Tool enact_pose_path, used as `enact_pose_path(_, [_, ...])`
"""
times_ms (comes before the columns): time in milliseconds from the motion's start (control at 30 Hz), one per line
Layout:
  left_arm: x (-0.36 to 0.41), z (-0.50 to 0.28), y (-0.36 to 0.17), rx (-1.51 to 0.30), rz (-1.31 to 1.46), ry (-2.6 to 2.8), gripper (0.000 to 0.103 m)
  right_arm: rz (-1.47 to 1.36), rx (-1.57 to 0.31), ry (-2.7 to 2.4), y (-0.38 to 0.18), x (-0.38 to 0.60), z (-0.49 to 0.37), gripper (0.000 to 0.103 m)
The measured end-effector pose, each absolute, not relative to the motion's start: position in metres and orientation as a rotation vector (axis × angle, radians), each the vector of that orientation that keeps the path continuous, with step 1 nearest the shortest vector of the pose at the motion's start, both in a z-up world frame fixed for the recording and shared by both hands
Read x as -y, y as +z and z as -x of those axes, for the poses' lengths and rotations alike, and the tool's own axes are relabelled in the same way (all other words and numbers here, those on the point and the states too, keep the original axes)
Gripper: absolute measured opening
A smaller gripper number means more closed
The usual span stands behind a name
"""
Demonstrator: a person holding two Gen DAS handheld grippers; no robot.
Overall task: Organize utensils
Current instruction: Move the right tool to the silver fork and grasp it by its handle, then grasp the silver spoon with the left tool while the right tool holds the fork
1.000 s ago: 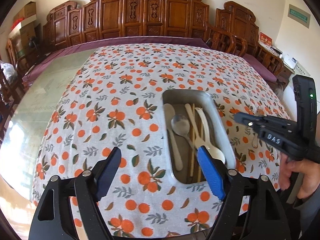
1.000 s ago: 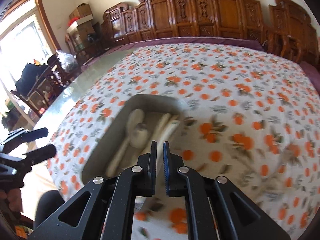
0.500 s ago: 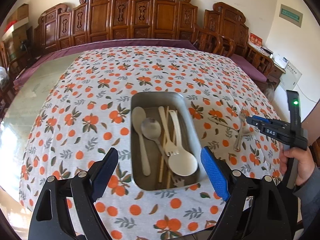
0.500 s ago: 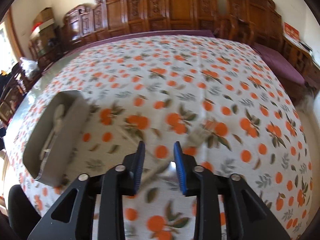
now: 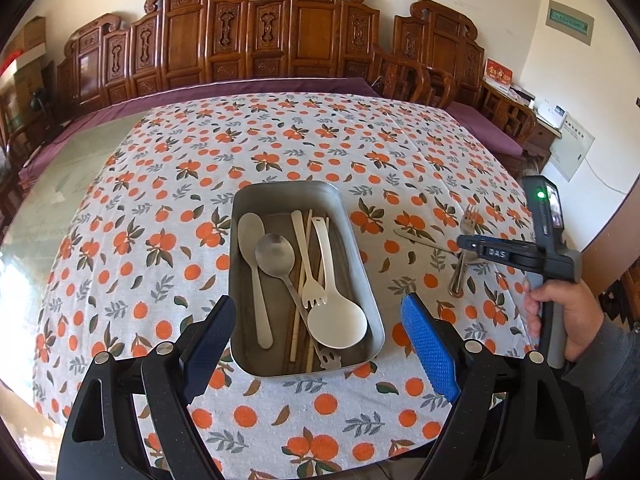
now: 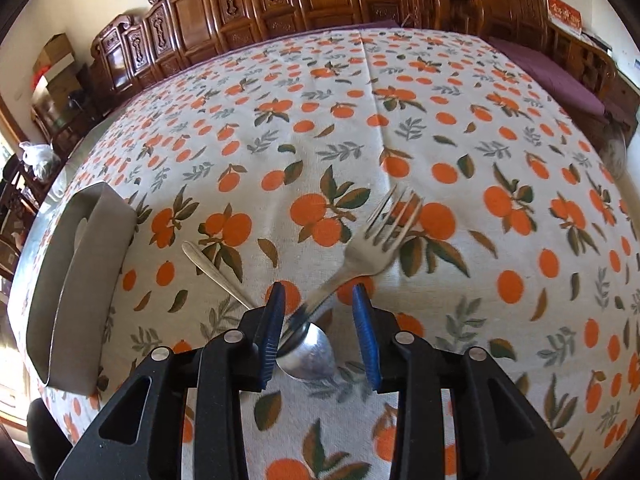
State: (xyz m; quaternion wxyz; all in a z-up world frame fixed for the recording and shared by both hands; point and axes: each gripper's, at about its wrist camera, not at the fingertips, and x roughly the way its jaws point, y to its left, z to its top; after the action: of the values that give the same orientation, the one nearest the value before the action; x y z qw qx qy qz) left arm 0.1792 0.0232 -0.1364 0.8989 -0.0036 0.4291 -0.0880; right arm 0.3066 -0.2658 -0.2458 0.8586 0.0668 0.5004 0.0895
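Note:
A metal tray (image 5: 356, 240) sits on the orange-print tablecloth and holds a metal spoon (image 5: 276, 258), white spoons, a white fork and chopsticks. My left gripper (image 5: 320, 340) is open wide above the tray's near end. My right gripper (image 6: 320, 320) is open, low over the cloth; a metal fork (image 6: 372, 240) and a metal spoon (image 6: 308, 350) lie crossed between its fingers. The fork's handle runs between the jaws without being pinched. In the left wrist view the right gripper (image 5: 480, 248) is over the fork (image 5: 468, 224), to the right of the tray. The tray's side (image 6: 80, 264) shows at the right wrist view's left.
The table (image 5: 60, 184) has a bare glass strip on the left and a purple edge at the back. Carved wooden chairs (image 5: 280, 40) line the far wall. The table's near edge lies just under both grippers.
My right gripper swung from over the tray to the fork and spoon on the cloth, opened and came down around them. My left gripper shifted so that the tray is centred between its fingers.

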Motion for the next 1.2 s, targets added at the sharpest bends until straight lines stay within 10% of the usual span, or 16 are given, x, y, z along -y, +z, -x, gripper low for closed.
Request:
enact_pose_path(467, [-0.021, -0.176, -0.138, -0.892, 0.009, -0.194, 0.081, 0.030, -1.078, 0.041, -0.246, 0.232, -0.314, 0.008])
enact_pose_path(1200, [0.032, -0.180, -0.141, -0.902, -0.044, -0.254, 0.081, 0.008, -0.962, 0.155, -0.181, 0.298, -0.275, 0.008])
